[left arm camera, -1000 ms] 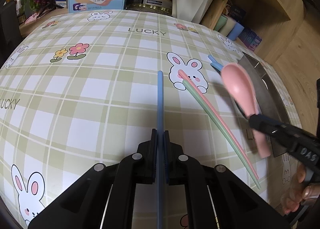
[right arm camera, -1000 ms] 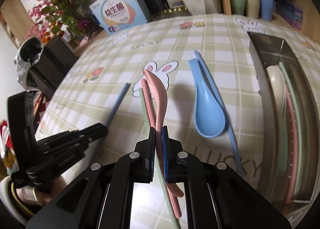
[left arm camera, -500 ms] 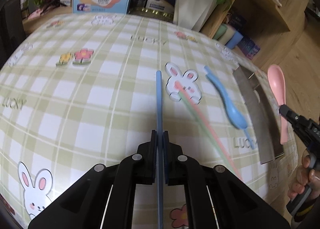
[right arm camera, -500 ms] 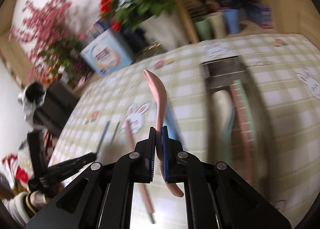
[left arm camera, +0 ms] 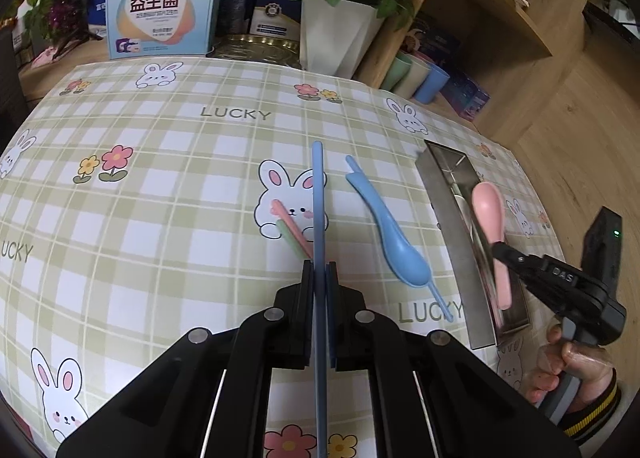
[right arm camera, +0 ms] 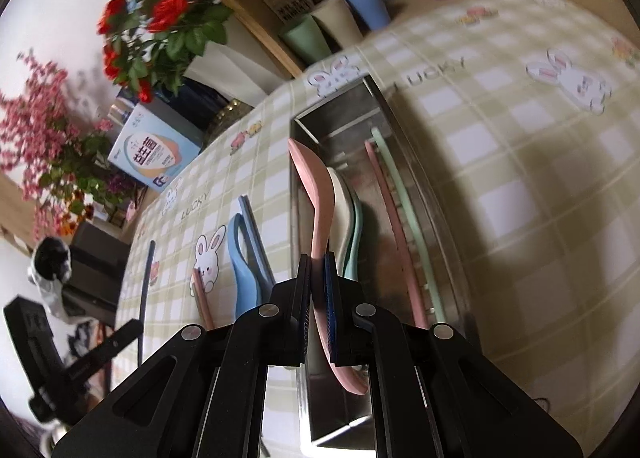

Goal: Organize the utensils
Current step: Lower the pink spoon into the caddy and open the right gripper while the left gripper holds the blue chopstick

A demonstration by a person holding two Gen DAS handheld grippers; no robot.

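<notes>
The right tool (right arm camera: 318, 282) clenched the pink spoon (right arm camera: 316, 186) over the steel tray (right arm camera: 404, 114) — the left tool (left arm camera: 319, 278) clamped a slim blue chopstick (left arm camera: 318, 194).

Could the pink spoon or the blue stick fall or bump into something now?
Maybe. The right gripper pinches the pink spoon by its thin handle above the metal tray; it could tip onto the spoons already inside. The left gripper holds the blue chopstick near its middle, so it might swing.

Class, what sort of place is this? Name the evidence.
Probably a home dining corner: a table under a bunny-print tablecloth, a potted rose plant and wooden shelves holding cups.
</notes>
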